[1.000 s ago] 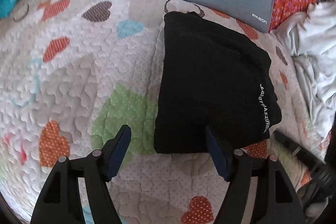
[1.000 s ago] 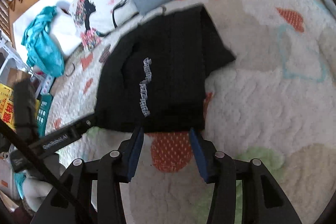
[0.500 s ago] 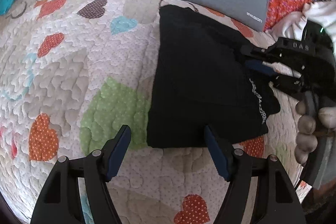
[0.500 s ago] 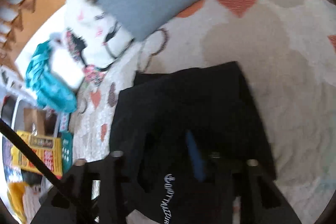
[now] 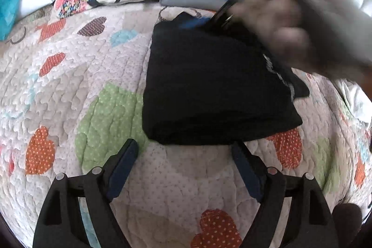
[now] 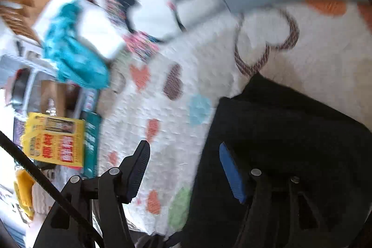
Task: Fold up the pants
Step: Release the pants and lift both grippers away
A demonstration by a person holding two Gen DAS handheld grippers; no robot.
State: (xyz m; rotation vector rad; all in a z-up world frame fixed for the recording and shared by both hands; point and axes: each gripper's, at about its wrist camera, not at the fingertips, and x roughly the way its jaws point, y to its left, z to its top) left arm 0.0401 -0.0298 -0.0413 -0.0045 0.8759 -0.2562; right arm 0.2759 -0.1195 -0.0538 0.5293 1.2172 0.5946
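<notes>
- Pants (image 5: 209, 85): black, folded into a compact block on the quilt (image 5: 69, 85), centre of the left view.
- Left gripper (image 5: 184, 155): spread wide, empty, just short of the near edge, bottom of frame.
- Right gripper (image 6: 183, 169): released, over the far left corner; blurred.
- Step, likely: final fold or tidy-up.
- Next: close on the far edge, draw it toward the near edge.

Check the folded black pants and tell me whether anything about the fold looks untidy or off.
Mostly neat: the black pants lie as a compact block on the heart quilt. One oddity: on the right side a layer with white lettering sticks out past the block's edge, so the fold is not flush.
</notes>
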